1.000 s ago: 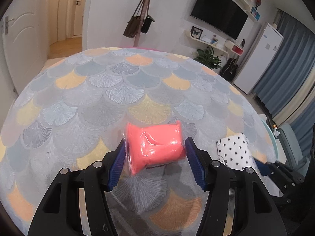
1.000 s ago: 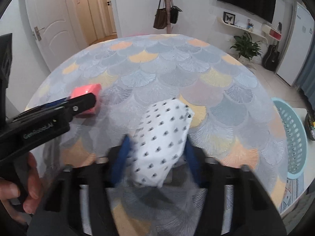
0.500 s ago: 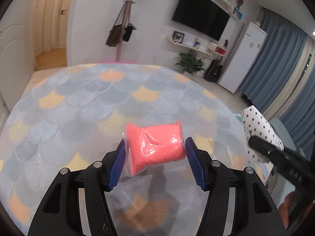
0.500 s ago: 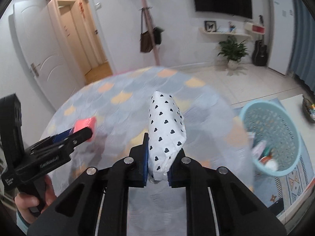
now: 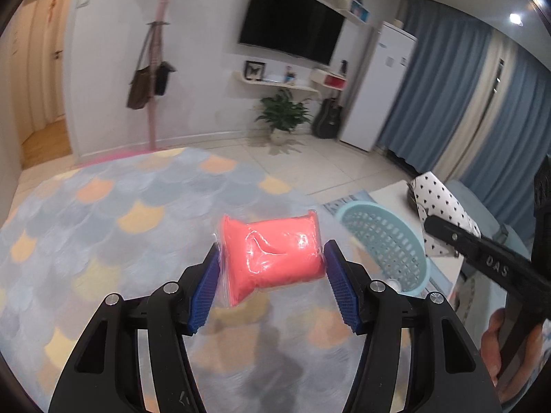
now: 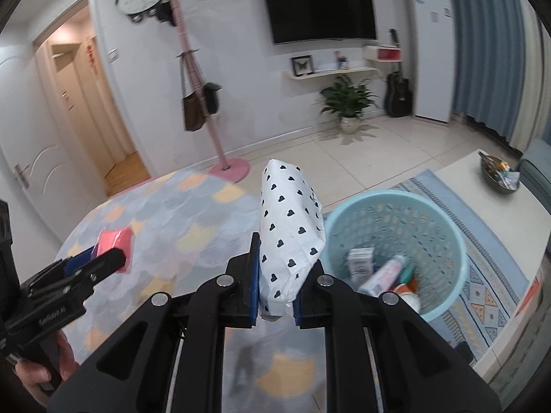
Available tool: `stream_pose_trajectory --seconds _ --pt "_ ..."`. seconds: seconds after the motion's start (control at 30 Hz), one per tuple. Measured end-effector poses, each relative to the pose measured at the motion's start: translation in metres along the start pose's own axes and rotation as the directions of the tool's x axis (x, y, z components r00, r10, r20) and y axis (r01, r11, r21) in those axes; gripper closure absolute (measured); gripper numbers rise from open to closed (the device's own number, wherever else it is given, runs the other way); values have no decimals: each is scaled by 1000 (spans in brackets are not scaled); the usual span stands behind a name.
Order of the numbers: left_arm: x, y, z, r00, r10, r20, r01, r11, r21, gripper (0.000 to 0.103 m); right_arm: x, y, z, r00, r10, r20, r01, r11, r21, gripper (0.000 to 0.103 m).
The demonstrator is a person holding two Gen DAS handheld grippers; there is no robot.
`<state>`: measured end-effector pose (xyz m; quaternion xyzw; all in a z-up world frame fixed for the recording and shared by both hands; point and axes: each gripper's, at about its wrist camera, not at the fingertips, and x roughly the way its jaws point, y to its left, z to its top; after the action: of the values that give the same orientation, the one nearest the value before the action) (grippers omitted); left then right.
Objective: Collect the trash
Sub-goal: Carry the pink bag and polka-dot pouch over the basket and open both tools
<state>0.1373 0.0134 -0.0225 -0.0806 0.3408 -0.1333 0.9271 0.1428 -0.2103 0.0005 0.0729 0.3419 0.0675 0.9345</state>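
Note:
My left gripper [image 5: 272,275] is shut on a pink plastic packet [image 5: 275,254] and holds it in the air above the scallop-patterned rug [image 5: 113,227]. My right gripper [image 6: 275,285] is shut on a white packet with black hearts [image 6: 289,227], held upright just left of a light blue trash basket [image 6: 444,223]. The basket holds several items, among them a small box [image 6: 360,261] and a tube [image 6: 382,273]. In the left wrist view the basket [image 5: 396,241] stands to the right, with the right gripper's heart packet [image 5: 442,203] beyond it. The right wrist view shows the left gripper [image 6: 100,254] with the pink packet [image 6: 115,241] at the left.
A pink coat stand [image 6: 220,158] with bags stands at the rug's far edge. A potted plant [image 6: 347,110], a guitar [image 6: 399,94] and a white fridge [image 6: 430,44] line the back wall. A low white table [image 6: 489,206] with a bowl [image 6: 497,172] stands right of the basket.
Both grippers have risen from the rug with their packets and swung right toward the basket. The basket now shows close beside the right gripper.

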Motion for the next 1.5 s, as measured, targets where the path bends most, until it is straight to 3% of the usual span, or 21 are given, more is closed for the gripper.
stream_pose_trajectory --seconds 0.27,0.53,0.77,0.9,0.97,1.0,1.03,1.1,1.17,1.27,1.5 --pt "39 -48 12 996 -85 -38 88 993 72 45 16 -53 9 997 -77 -18 78 994 81 91" --pt "100 -95 30 977 -168 -132 180 980 88 45 51 -114 4 982 -154 -113 175 962 210 91" --pt "160 -129 35 959 -163 -234 193 975 109 45 84 -169 -6 951 -216 -220 273 923 271 91" --pt "187 -142 29 948 -142 -284 185 974 132 44 96 -187 -10 943 -217 -253 288 913 290 90" --pt "194 -147 27 946 -134 -296 179 975 132 40 101 -193 -11 940 -211 -268 288 913 290 90" --pt "200 -148 25 943 -135 -305 180 976 125 33 102 -195 -11 939 -212 -271 289 914 286 89" --pt "202 -148 25 942 -134 -308 178 977 119 26 103 -196 -11 938 -215 -273 291 915 281 86" --pt "203 -145 25 942 -141 -304 181 978 107 22 103 -199 -11 938 -212 -274 288 917 277 77" --pt "200 -143 25 943 -142 -302 179 979 99 18 101 -200 -12 941 -212 -266 286 915 284 49" --pt "193 -142 27 945 -152 -290 185 979 89 17 94 -199 -13 945 -212 -248 280 917 285 45" --pt "145 -122 29 971 -150 -188 167 983 77 16 65 -178 -11 961 -182 -210 238 929 285 45"
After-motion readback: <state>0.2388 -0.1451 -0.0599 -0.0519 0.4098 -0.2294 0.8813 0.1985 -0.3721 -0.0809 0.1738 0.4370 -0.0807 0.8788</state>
